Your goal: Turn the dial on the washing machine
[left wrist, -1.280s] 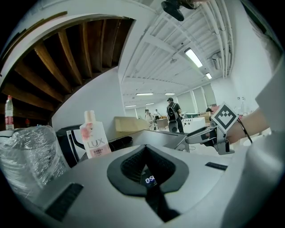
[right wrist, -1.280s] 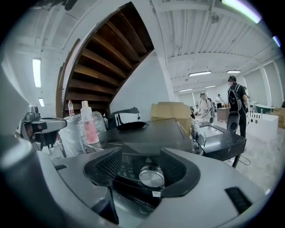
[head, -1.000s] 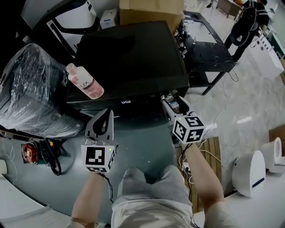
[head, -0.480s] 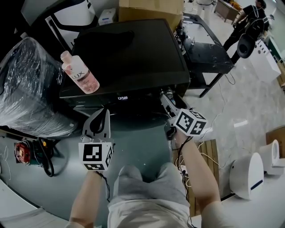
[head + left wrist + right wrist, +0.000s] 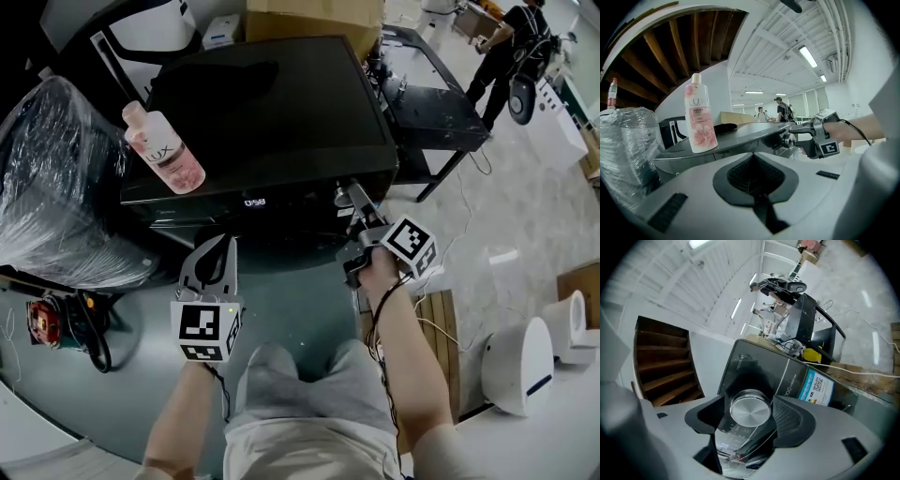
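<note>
The bottle (image 5: pixel 164 150) is stood on top of the washing machine (image 5: pixel 281 103), at its left edge. The dial (image 5: pixel 750 410) is set in the machine's near face, at the right end. The right claw (image 5: pixel 349 194) is held at that dial, with the dial between its opening jaws. The left claw (image 5: pixel 223 246) is held just before the machine's front, left of the right claw and apart from it. A wrapped bundle (image 5: pixel 56 178) is placed left of the machine, a cardboard box (image 5: pixel 314 17) behind it, a bench (image 5: pixel 436 112) to its right.
</note>
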Demonstrator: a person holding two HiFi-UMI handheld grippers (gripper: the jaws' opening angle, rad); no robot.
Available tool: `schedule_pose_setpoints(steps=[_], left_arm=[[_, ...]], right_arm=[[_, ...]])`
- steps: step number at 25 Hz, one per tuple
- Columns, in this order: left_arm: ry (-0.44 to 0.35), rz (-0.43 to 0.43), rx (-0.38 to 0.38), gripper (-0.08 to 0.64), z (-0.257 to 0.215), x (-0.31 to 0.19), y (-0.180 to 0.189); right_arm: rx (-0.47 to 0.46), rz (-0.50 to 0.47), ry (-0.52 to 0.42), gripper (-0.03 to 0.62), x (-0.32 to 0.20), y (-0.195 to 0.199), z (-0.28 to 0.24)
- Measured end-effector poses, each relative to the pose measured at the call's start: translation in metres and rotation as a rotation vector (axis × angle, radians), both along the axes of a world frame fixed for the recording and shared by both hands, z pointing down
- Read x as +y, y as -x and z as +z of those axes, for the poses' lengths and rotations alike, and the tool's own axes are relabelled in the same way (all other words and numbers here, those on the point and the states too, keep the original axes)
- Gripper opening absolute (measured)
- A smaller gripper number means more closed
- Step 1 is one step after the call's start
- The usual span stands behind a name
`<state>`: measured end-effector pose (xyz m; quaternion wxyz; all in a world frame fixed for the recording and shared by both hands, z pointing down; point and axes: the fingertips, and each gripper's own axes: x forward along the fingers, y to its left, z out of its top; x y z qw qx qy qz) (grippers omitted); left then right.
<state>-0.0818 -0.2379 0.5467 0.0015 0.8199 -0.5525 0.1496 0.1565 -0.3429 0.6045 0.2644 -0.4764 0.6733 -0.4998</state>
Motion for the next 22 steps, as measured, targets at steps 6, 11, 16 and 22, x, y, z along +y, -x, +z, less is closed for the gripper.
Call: schedule_pose_setpoints(steps=[6,11,16,22], left_arm=[[0.018,0.034,0.029,0.018,-0.005,0.001,-0.007],[0.031,0.038,0.031,0.020,-0.007,-0.001,-0.010],[0.048,0.036,0.035,0.018,-0.006,0.000,-0.011],[0.066,0.037,0.042,0.018,-0.003,-0.003,-0.012]], right_arm=[[-0.120,0.018,0.068,0.330,0.000,0.005,0.016],[-0.144,0.013,0.066,0.297,-0.002,0.010,0.014],[0.118,-0.020,0.036,0.296,-0.001,0.012,0.009],[0.388,-0.056,0.008,0.296,-0.002,0.012,0.007]])
